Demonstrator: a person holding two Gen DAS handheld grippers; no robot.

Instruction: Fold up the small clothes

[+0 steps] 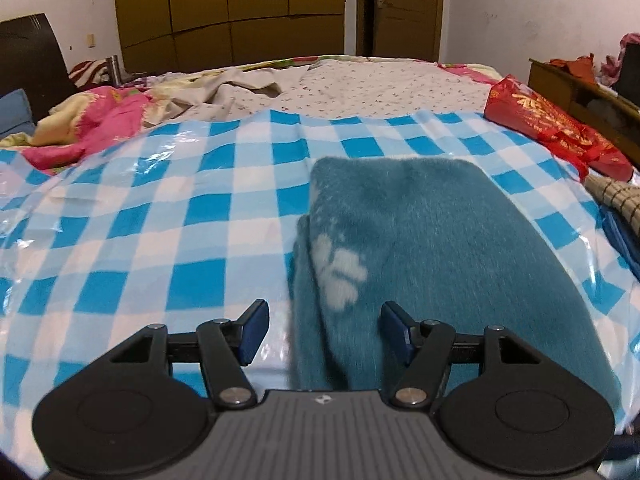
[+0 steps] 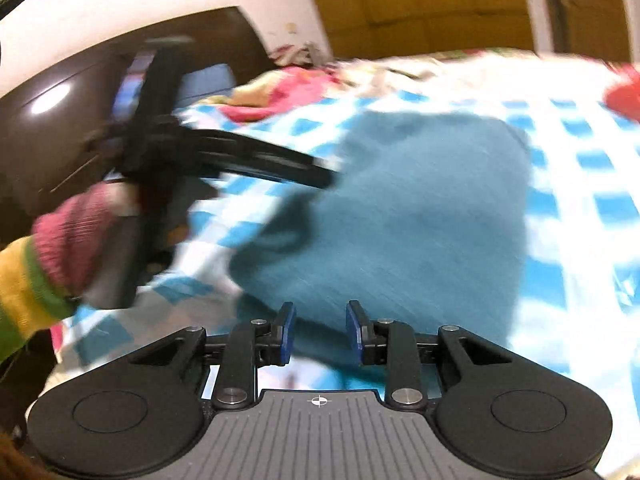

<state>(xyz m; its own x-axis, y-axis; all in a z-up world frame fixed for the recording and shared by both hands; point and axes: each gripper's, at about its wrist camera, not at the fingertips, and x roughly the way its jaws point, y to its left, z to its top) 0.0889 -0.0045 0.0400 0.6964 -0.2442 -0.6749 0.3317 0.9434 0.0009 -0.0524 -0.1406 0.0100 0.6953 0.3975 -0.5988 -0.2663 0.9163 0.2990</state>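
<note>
A teal fleece garment [image 1: 432,248] with a pale paw print lies folded flat on the blue-and-white checked sheet [image 1: 168,216]. My left gripper [image 1: 324,332] is open and hovers just above the garment's near left edge, nothing between its blue pads. In the blurred right wrist view the same garment [image 2: 408,208] lies ahead. My right gripper [image 2: 320,332] is open and empty over the garment's near edge. The left gripper shows there as a dark shape [image 2: 224,160] at the garment's left side, held by a hand in a striped sleeve [image 2: 48,272].
A red patterned bag [image 1: 556,128] lies at the sheet's right edge, with a checked cloth [image 1: 616,196] near it. Pink and beige bedding [image 1: 104,124] is heaped at the far left. A dark headboard [image 2: 72,120] stands left; a wooden wardrobe [image 1: 232,12] is behind.
</note>
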